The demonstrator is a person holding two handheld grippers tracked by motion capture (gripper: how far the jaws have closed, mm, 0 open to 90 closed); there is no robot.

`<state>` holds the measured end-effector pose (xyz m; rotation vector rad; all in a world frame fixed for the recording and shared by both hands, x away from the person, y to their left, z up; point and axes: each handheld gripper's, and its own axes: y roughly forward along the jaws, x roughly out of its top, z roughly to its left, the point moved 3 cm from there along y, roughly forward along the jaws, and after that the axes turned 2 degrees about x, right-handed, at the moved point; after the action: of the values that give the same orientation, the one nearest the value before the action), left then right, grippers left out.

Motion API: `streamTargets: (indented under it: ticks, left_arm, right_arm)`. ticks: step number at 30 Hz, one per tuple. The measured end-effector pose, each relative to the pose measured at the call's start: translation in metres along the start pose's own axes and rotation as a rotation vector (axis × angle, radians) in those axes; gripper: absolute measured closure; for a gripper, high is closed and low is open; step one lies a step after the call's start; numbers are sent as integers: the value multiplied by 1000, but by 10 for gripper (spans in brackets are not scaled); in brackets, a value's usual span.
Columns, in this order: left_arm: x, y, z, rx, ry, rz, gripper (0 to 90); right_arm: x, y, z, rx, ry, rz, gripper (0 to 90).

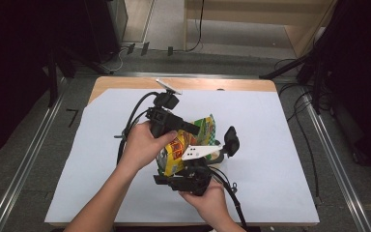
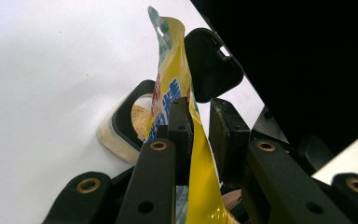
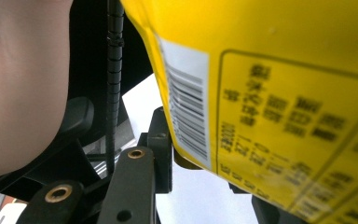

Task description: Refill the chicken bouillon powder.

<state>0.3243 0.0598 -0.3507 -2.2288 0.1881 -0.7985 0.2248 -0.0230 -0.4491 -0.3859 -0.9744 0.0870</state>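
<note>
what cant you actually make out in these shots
- Small print on the yellow bag: right gripper view, blurred, too close to the lens.
- How full the container is: left gripper view, the bag and the left gripper's fingers cover most of it.
- Right gripper's far finger: right gripper view, behind the bag.
- Bag's lower part: high view, hidden by the left hand and the white plate.
</note>
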Motion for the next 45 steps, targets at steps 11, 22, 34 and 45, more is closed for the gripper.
streamTargets:
  ticks: [11,22,34,45]
  left_arm:
    - [-1,1,-11,39,39,-3,786]
    - [-2,3,-12,40,29,14,793]
    - [-2,3,-8,11,-14,27,791]
    - [-2,3,-7,-3,-20,36,794]
  right_arm:
    - [-1,0,-1,-9,4,-1,699]
    - [-2,1,-2,-10,6,4,703]
    - [-2,1,-2,-13,-4,11,704]
    - [-3,1,-2,-18,-11,15,705]
